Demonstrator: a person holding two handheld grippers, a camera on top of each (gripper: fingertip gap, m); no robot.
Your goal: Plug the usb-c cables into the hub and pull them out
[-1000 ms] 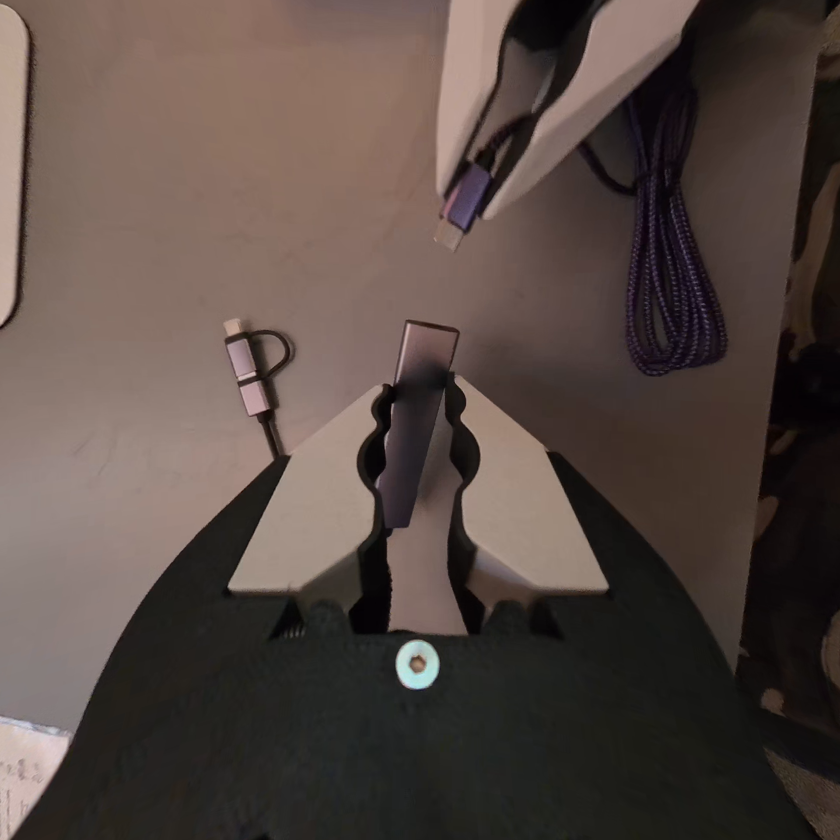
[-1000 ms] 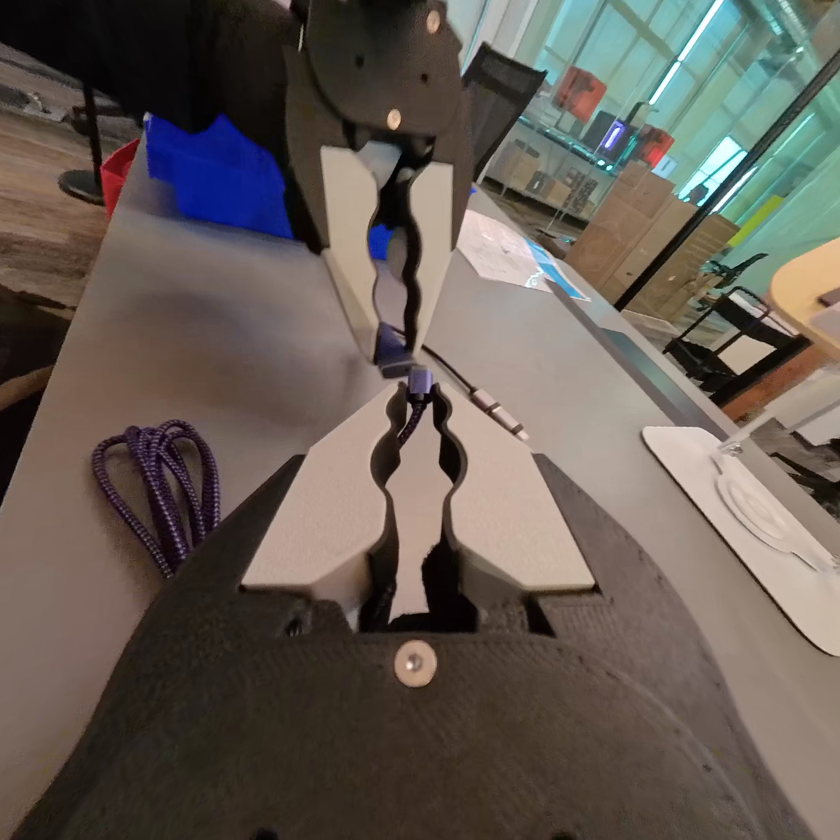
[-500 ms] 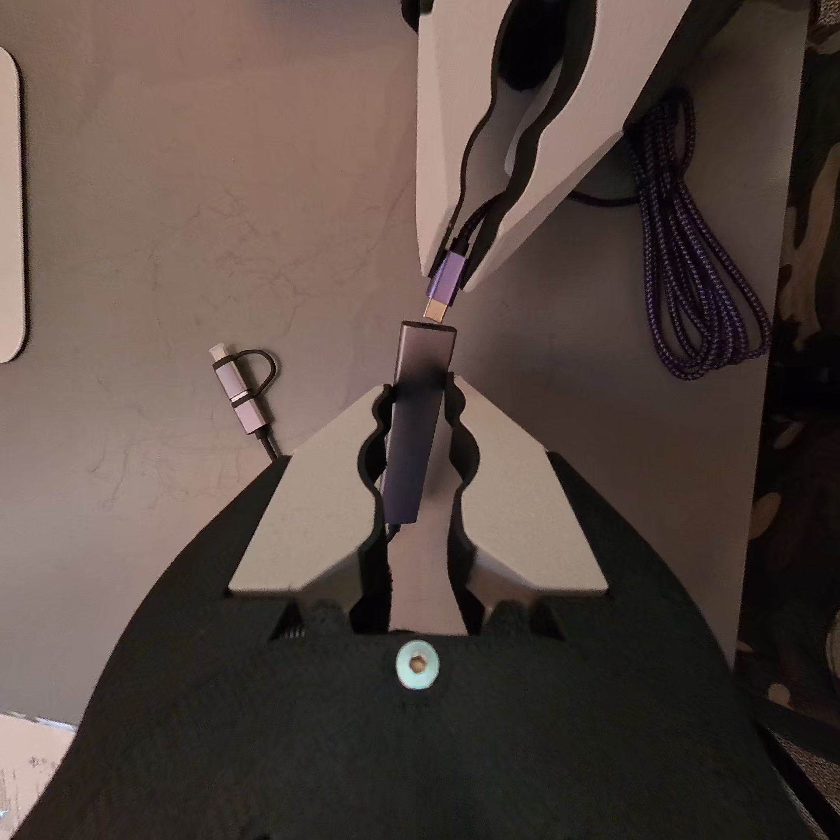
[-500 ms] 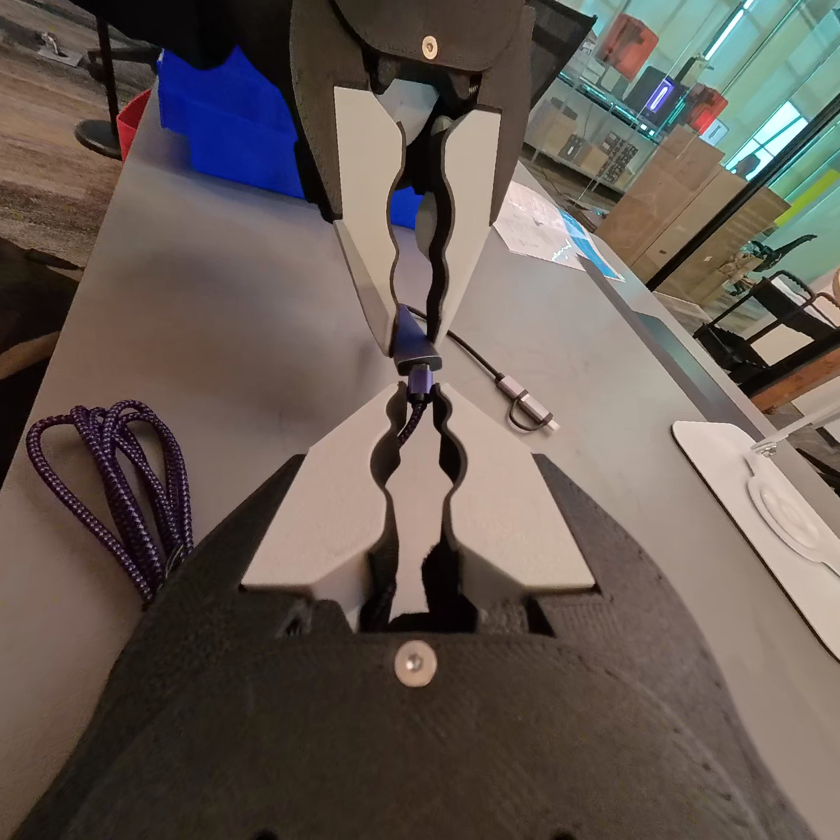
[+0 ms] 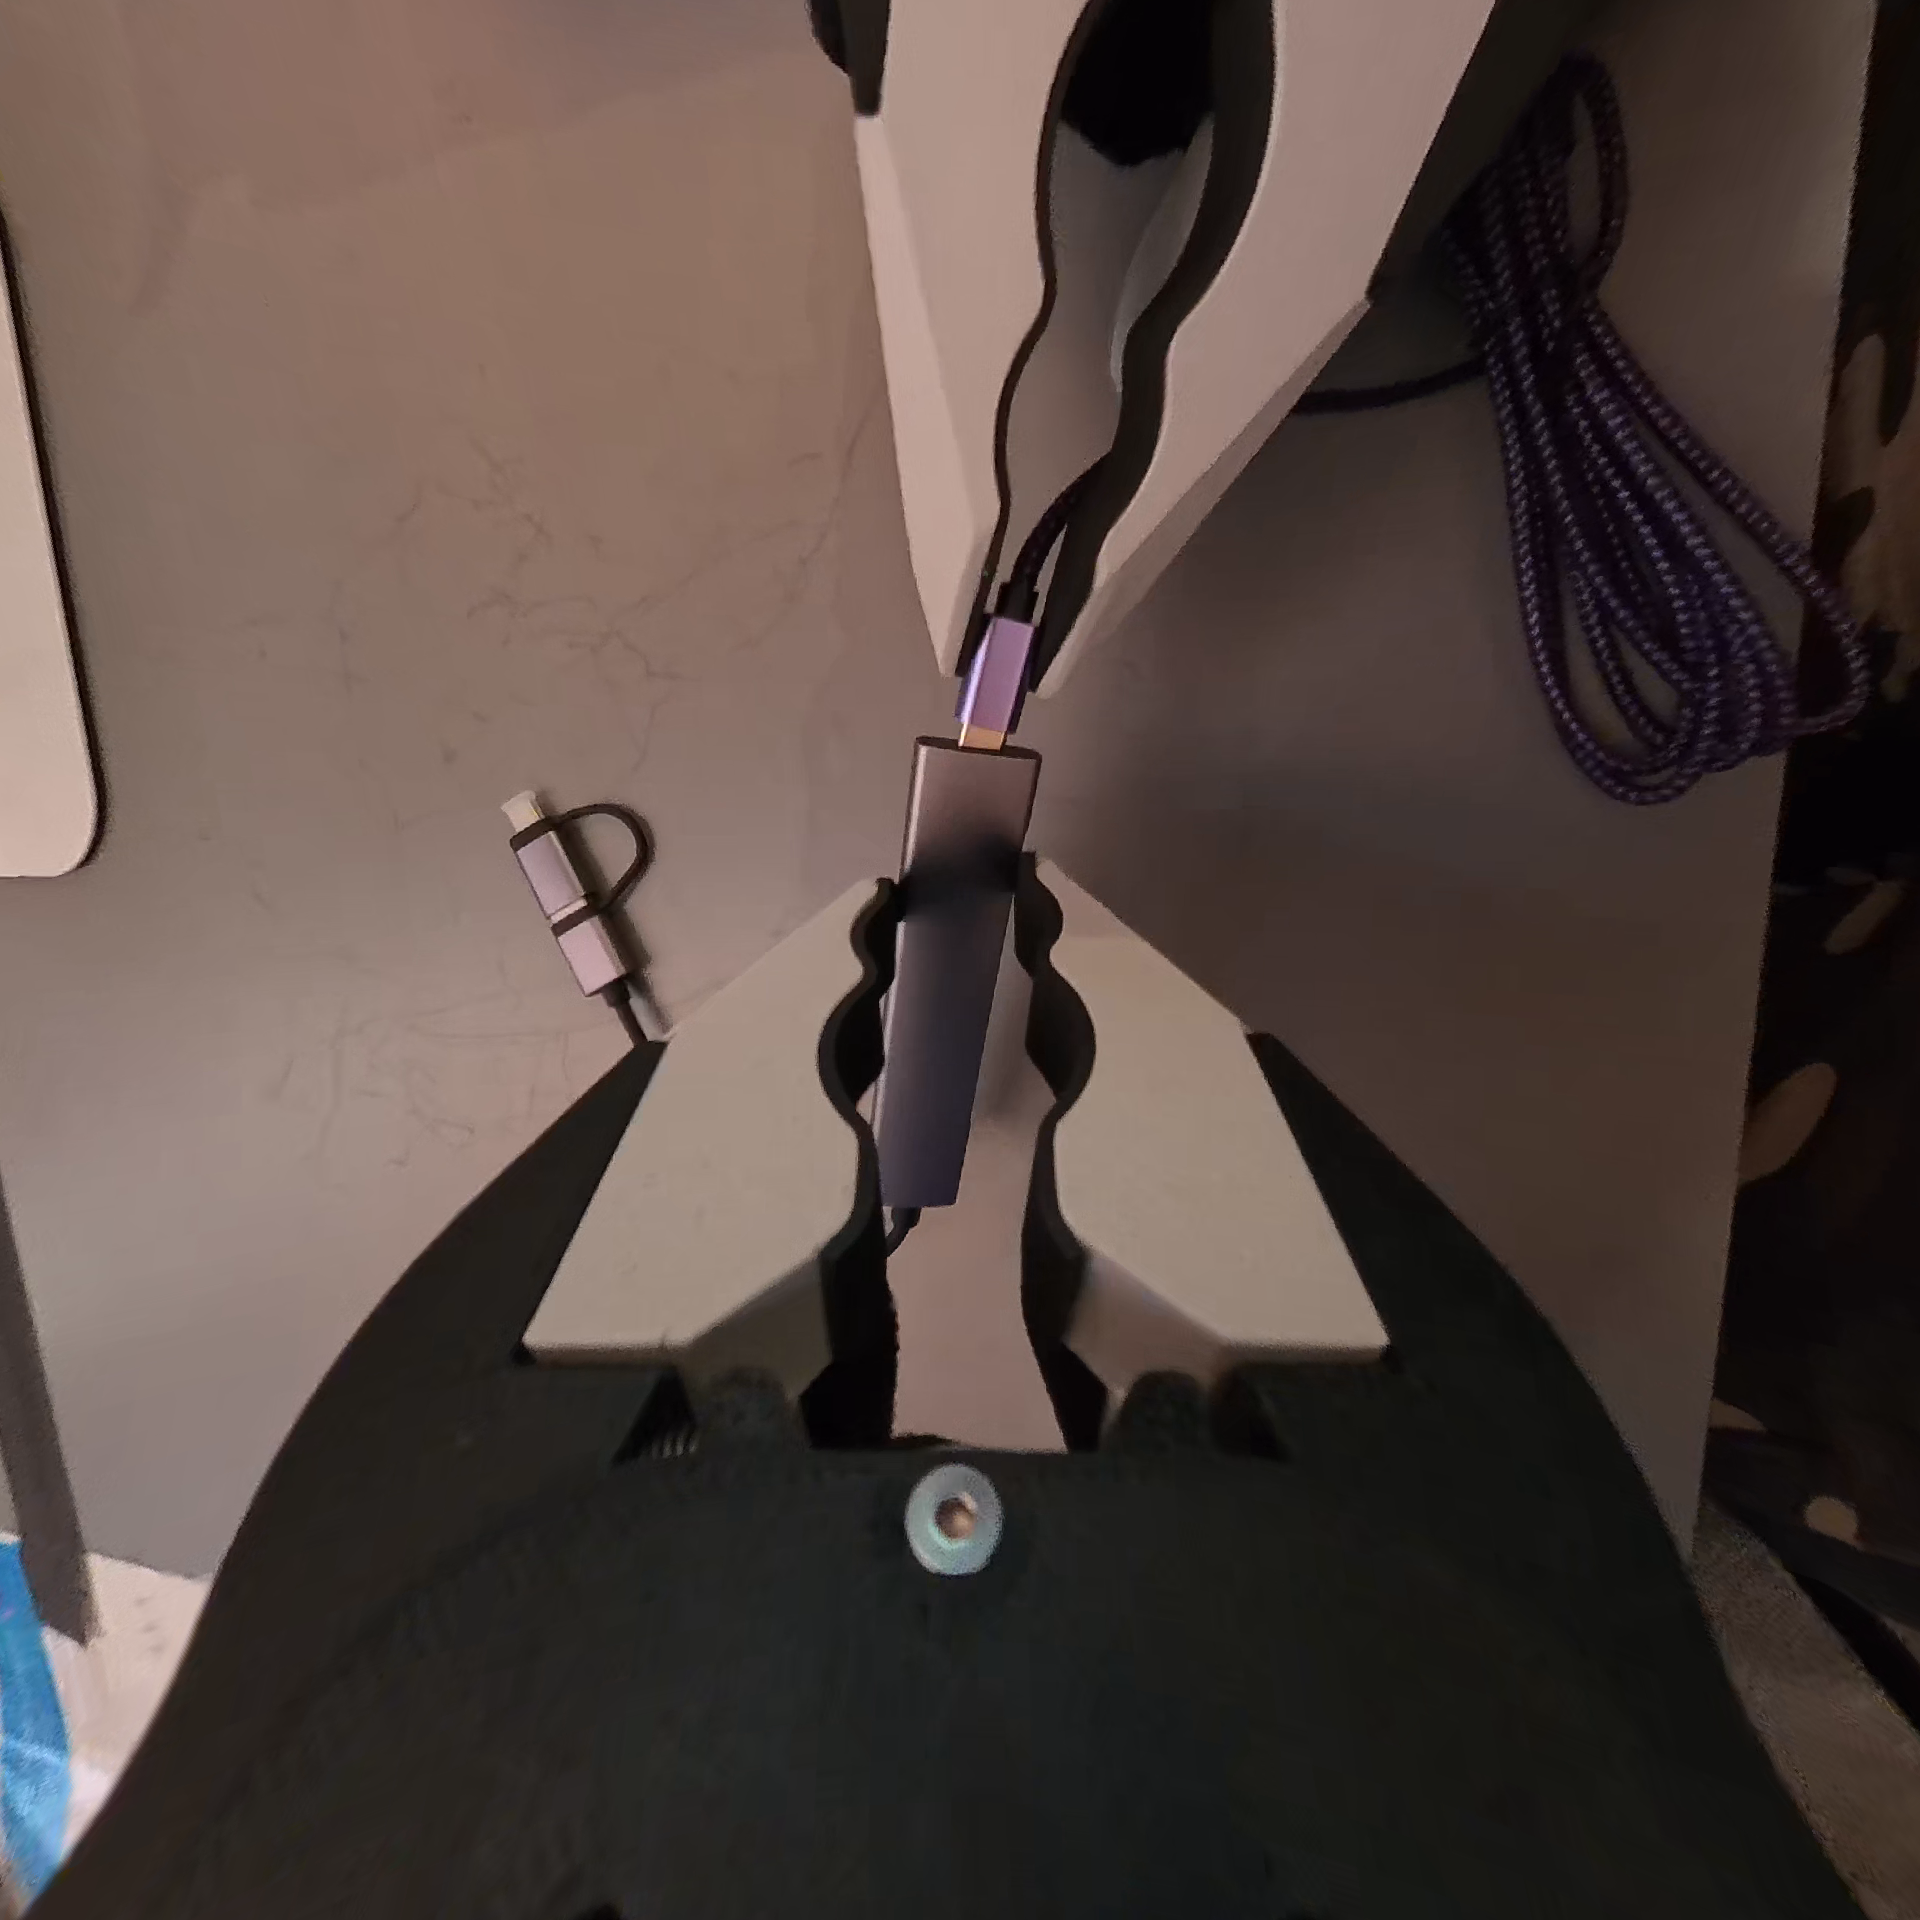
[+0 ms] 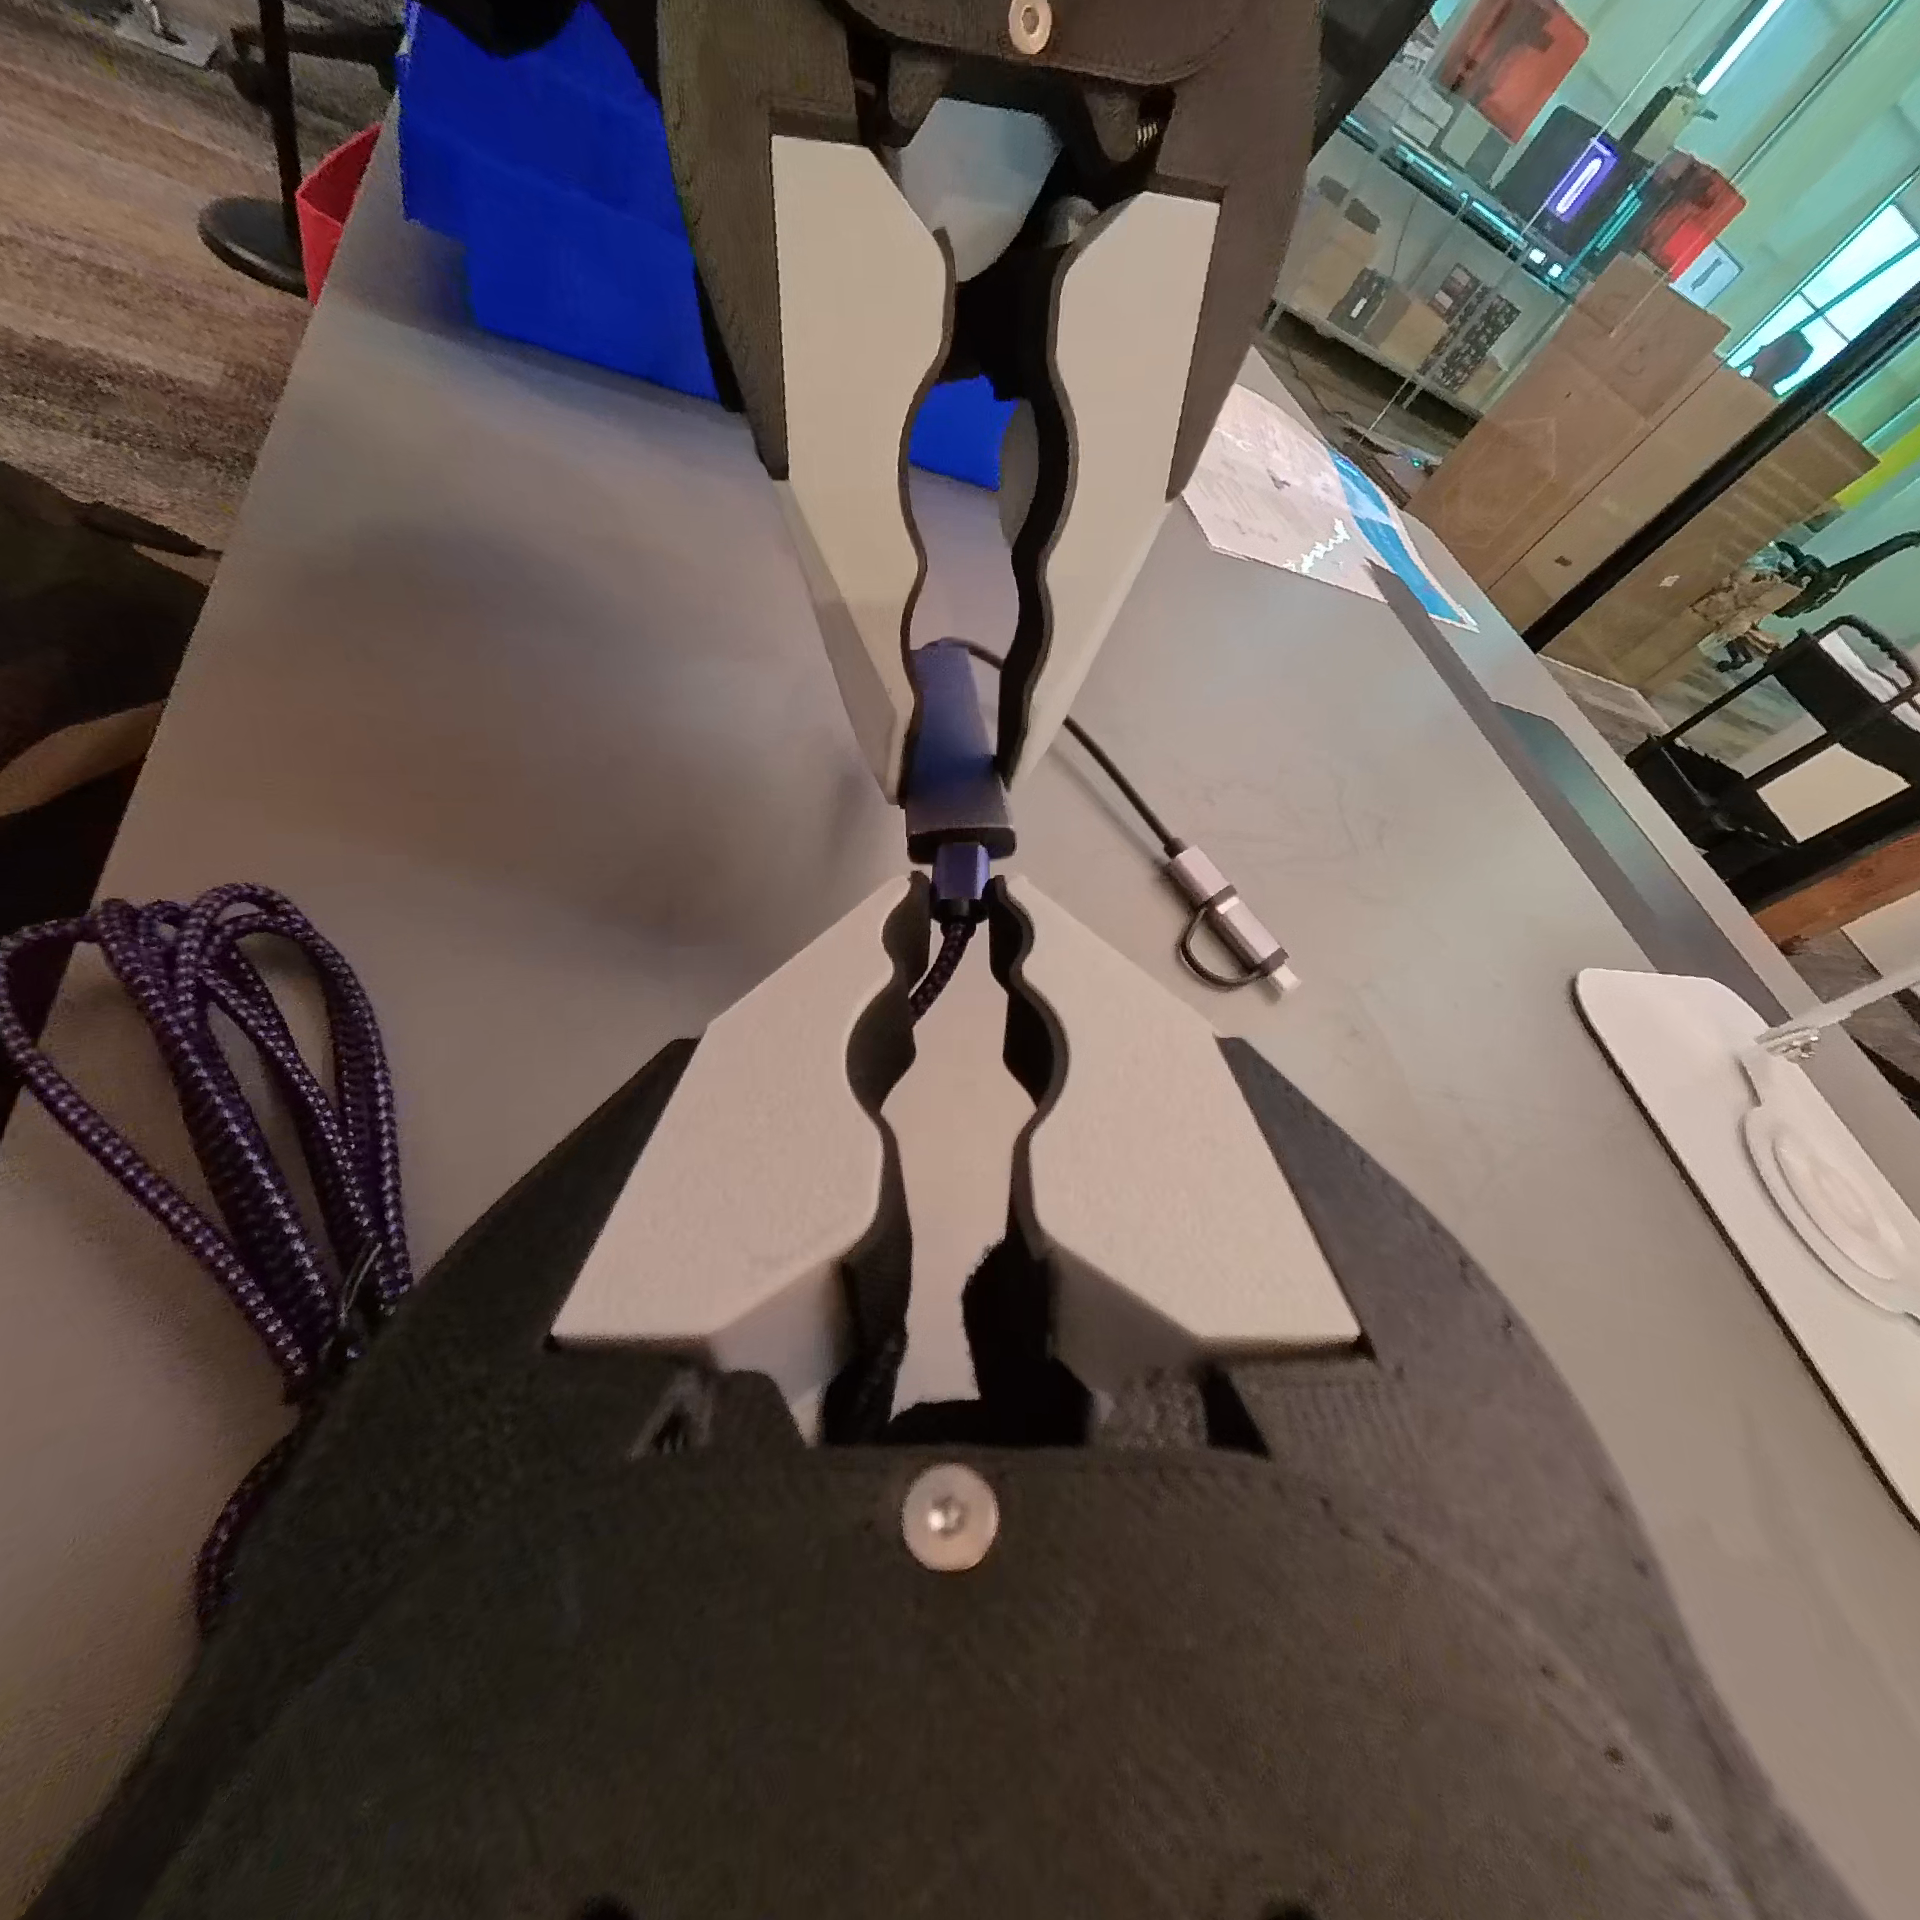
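My left gripper [image 5: 961, 878] is shut on a slim grey hub [image 5: 951, 935], held above the grey table. My right gripper [image 6: 958, 883] is shut on the purple USB-C plug [image 6: 958, 864] of a braided purple cable. The plug's metal tip [image 5: 982, 736] sits in the port at the hub's end; a short stretch of tip still shows. The two grippers face each other tip to tip: the right gripper [image 5: 1003, 665] shows in the left wrist view, the left gripper [image 6: 954, 784] and the hub [image 6: 951, 748] in the right wrist view.
The cable's coil [image 5: 1621, 499] [image 6: 239, 1091] lies near the table's edge [image 5: 1766, 935]. The hub's own lead ends in a grey adapter plug [image 5: 566, 904] [image 6: 1231, 914] on the table. A white pad [image 6: 1766, 1122] lies to one side. Blue bins [image 6: 561, 229] stand at the far end. The grippers are tip to tip, or close to it.
The right gripper has brought the purple plug down from above and to the side of the hub to its end port, and the tip has gone partly in.
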